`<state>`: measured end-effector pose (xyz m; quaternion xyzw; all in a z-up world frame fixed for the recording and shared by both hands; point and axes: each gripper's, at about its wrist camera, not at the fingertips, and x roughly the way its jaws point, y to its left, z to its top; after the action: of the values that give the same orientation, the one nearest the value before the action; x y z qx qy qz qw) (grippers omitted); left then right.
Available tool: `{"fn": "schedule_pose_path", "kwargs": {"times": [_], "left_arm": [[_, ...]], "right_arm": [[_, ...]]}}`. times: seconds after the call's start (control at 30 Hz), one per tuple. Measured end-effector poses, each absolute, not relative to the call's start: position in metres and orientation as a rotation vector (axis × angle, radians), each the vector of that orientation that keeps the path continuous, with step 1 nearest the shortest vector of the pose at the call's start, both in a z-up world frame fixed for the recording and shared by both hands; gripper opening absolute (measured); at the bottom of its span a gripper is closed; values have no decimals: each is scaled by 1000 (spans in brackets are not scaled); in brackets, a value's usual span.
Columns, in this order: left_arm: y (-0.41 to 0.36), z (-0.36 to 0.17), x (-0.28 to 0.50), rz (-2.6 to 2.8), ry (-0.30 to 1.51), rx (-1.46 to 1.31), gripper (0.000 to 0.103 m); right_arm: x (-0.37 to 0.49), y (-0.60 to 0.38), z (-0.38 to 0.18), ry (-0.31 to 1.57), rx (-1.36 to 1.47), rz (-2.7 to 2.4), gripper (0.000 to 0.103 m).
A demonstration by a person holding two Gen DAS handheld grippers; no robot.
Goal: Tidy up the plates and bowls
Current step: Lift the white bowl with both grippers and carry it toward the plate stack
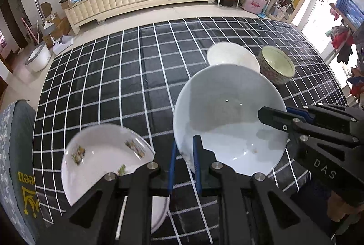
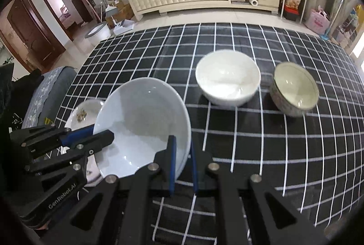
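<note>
The white plate (image 1: 227, 117) is held tilted above the table (image 1: 113, 76). The left claw (image 1: 183, 160) and right claw (image 2: 182, 163) each clamp opposite rims. Risk: uneven pull may slip it onto the floral plate (image 1: 102, 154) below.
</note>
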<state>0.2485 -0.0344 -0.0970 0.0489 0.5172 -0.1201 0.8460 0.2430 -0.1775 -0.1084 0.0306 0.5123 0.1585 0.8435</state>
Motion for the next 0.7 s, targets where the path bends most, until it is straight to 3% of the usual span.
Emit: {"fn": "schedule_pose_path", "kwargs": {"times": [0.7], "left_arm": [[-40, -159, 206, -249, 1207, 80, 12]], "right_arm": [[205, -179, -175, 1217, 102, 319, 15]]}}
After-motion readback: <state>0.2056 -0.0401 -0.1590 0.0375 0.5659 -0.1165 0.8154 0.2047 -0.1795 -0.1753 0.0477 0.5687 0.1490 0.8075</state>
